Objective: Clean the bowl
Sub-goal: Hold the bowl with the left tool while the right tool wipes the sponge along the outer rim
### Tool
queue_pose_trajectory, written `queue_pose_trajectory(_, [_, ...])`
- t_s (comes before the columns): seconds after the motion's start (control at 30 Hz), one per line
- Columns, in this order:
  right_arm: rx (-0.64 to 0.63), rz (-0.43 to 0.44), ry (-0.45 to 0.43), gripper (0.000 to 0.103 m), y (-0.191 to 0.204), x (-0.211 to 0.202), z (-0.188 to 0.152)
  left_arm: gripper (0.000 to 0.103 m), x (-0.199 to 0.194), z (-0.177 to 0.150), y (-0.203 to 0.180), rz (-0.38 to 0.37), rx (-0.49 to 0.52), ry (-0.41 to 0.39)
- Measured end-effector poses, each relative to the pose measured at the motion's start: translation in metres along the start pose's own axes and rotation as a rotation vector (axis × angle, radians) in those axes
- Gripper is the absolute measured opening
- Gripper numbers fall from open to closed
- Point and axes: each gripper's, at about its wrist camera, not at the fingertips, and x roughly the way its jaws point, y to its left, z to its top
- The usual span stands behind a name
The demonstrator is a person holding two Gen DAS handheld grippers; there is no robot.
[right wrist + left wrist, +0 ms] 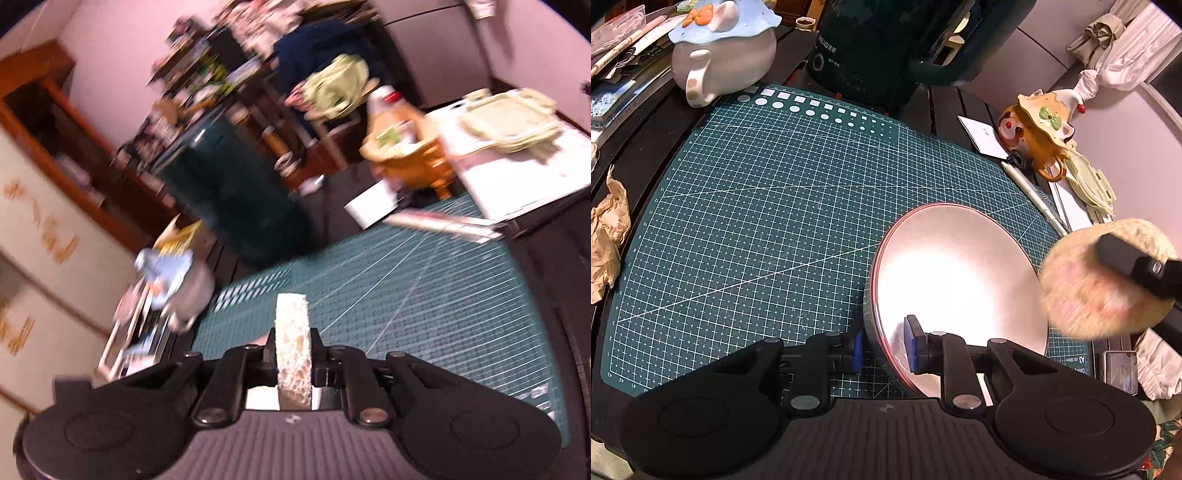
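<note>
A white bowl (960,280) with a red rim stands tilted on the green cutting mat (757,206). My left gripper (884,347) is shut on the bowl's near wall, one blue pad outside and one inside. A round beige sponge (1104,277) hovers just right of the bowl's rim, blurred, with a black finger of the right gripper across it. In the right wrist view the sponge (291,354) stands edge-on between the two fingers, and my right gripper (293,349) is shut on it. The bowl is out of that view.
A dark green kettle (886,48) stands behind the mat, a white teapot with a blue lid (720,55) at back left. An orange figurine pot (1038,129), a pen (1034,195) and papers lie right of the mat. Crumpled brown paper (605,236) lies left.
</note>
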Motion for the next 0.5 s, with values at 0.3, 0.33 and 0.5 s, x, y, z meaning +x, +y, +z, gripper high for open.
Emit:
queue_pose_trajectory(0.3, [0.212,0.062,0.148,0.013,-0.034,0.035,-0.007,0.021,0.001,-0.001,0.0,0.001,0.005,-0.002])
queue_pose_trajectory(0.33, [0.209,0.053,0.154,0.013,-0.034,0.037,-0.009,0.021,0.001,-0.001,0.001,0.001,0.007,-0.002])
queue_pose_trajectory(0.5, [0.215,0.069,0.132,0.013,-0.031,0.029,-0.008,0.021,0.001,-0.001,0.002,0.0,0.005,-0.001])
